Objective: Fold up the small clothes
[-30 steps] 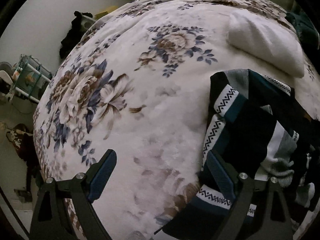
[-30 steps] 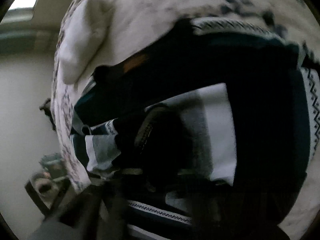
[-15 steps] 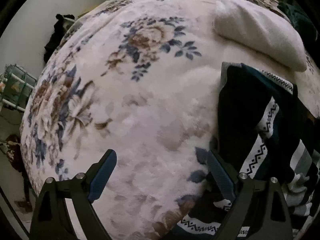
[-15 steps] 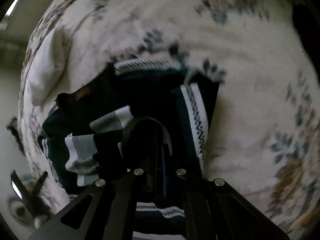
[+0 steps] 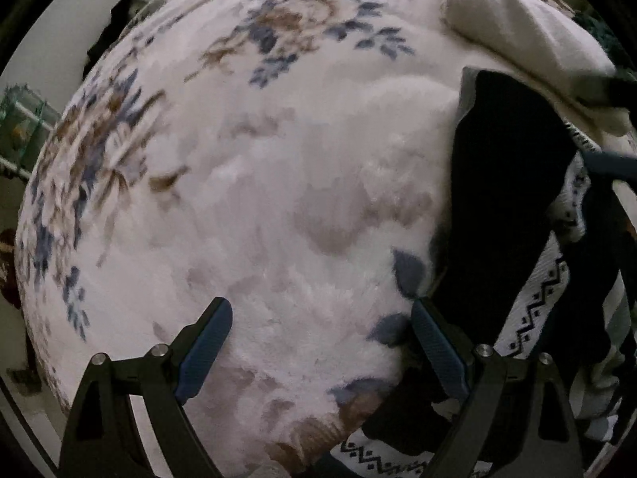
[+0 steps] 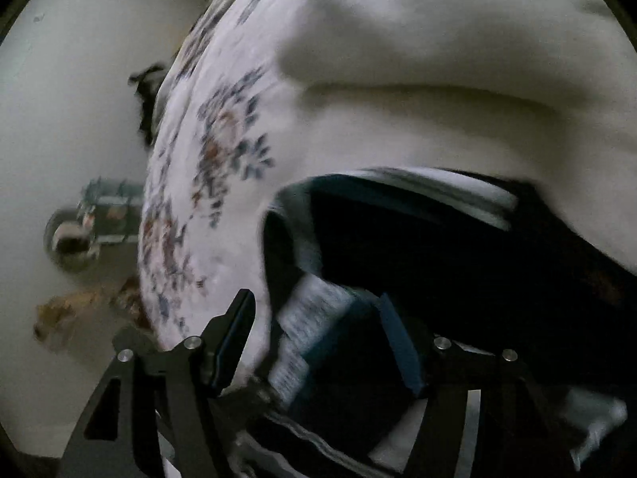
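Note:
A dark patterned garment (image 5: 513,215), black and teal with white zigzag bands and grey stripes, lies crumpled on the floral bed cover (image 5: 278,199) at the right of the left wrist view. My left gripper (image 5: 322,342) is open and empty just left of it, over bare cover. In the blurred right wrist view the same garment (image 6: 418,247) fills the lower right. My right gripper (image 6: 318,334) is open, with a fold of the garment lying between its fingers; nothing is clamped.
A white folded cloth or pillow (image 5: 529,40) lies beyond the garment, and shows large in the right wrist view (image 6: 438,40). The bed edge drops off at left to a floor with a rack (image 5: 20,119) and dark clothes (image 5: 119,16).
My right gripper was shut on the garment half a second ago and is now open and swung toward the pillow. My left gripper stayed open and moved closer over the bed cover.

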`<state>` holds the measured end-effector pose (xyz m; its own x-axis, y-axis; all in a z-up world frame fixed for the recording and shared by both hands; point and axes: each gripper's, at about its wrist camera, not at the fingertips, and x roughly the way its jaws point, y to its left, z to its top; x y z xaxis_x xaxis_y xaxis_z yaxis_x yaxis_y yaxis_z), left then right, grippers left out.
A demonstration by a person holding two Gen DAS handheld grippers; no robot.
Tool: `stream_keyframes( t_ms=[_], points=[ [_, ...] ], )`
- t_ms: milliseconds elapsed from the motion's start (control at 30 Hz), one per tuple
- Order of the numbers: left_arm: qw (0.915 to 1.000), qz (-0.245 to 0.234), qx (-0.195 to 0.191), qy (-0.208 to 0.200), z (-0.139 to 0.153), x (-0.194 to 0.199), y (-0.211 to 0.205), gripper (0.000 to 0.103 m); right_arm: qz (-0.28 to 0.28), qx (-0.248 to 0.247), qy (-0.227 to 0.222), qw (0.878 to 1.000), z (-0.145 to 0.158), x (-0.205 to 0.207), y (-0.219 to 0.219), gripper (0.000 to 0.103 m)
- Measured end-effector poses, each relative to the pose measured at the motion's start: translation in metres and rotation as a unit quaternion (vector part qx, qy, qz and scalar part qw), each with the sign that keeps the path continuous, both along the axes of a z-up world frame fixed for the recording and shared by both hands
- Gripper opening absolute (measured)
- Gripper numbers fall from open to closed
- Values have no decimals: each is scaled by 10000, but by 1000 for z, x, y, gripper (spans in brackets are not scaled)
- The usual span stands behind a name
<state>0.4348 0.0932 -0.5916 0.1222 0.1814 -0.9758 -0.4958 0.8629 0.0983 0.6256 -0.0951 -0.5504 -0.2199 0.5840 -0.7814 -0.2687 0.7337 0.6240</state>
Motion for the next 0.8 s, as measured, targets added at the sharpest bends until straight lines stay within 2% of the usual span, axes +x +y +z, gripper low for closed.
stream_keyframes(
  t_ms=[33, 67, 100, 133, 167, 233, 367, 500, 600, 667, 733, 800],
  points=[
    [10000, 39, -40, -1, -2, -1, 1, 92, 173, -27, 93, 9998, -8, 5, 16, 63],
    [9999, 71, -73, 0, -4, -2, 1, 92, 300, -34, 170, 9994, -15, 8, 28, 46],
    [9999, 89, -85, -3, -5, -2, 2, 92, 393, -68, 214, 9990, -18, 10, 36, 35],
    [9999, 95, -93, -7, -6, -2, 2, 92, 524, -91, 248, 9983, -22, 10, 45, 7],
    [9999, 99, -97, -7, -7, -1, 2, 92, 577, -142, 158, 9981, -22, 8, 49, 3],
    [9999, 102, -97, -19, -9, 0, 2, 92, 363, -221, -84, 9991, -21, 11, 51, 3],
    [9999, 102, -126, -7, -15, 5, 1, 92, -206, -428, -162, 9987, -27, 33, 40, 3],
    [9999, 64, -130, 36, -12, 9, -3, 92, -206, -485, 134, 9985, -37, 42, 40, 4],
    [9998, 70, -200, -4, 8, 4, 3, 92, -311, -224, 375, 9986, -22, 48, 22, 9],
    [9984, 137, -533, -113, 25, -9, 4, 92, -224, -268, 101, 9993, -2, 44, 2, 29],
    [9943, 294, -1008, -192, 36, -23, 3, 92, -166, -343, -6, 9993, 9, 36, -21, 36],
    [9838, 527, -1696, -251, 36, -35, -1, 92, -39, -469, 57, 9989, 12, 25, -47, 36]
  ],
)
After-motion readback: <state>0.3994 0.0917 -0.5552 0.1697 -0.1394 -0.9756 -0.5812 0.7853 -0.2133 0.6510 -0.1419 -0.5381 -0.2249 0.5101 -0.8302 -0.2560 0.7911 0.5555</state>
